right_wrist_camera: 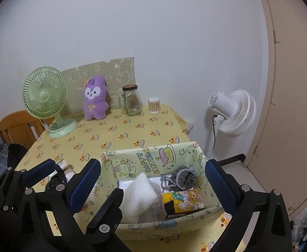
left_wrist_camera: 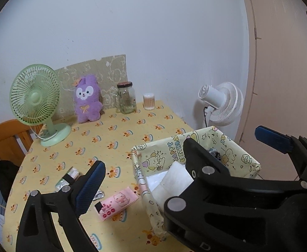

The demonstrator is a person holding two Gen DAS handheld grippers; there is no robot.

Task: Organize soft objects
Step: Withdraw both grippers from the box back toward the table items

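A table with a yellow patterned cloth stands against a white wall. Along its far edge, from left to right: a green desk fan, a purple plush rabbit leaning on a printed board, a lidded glass jar and a small tub of cotton swabs. A white floor fan stands on the floor beyond the table's right side.

At the near right corner sits an open fabric basket printed with cartoon figures. Inside it lie a white pad, a grey drawstring pouch and a yellow cartoon-printed pack.

Just left of the basket, loose on the cloth, lies a pink tissue pack, with a small wrapped item near it.

Both grippers hover with jaws spread wide, holding nothing — the right gripper straddles the basket, the left gripper reaches over the basket's left wall.
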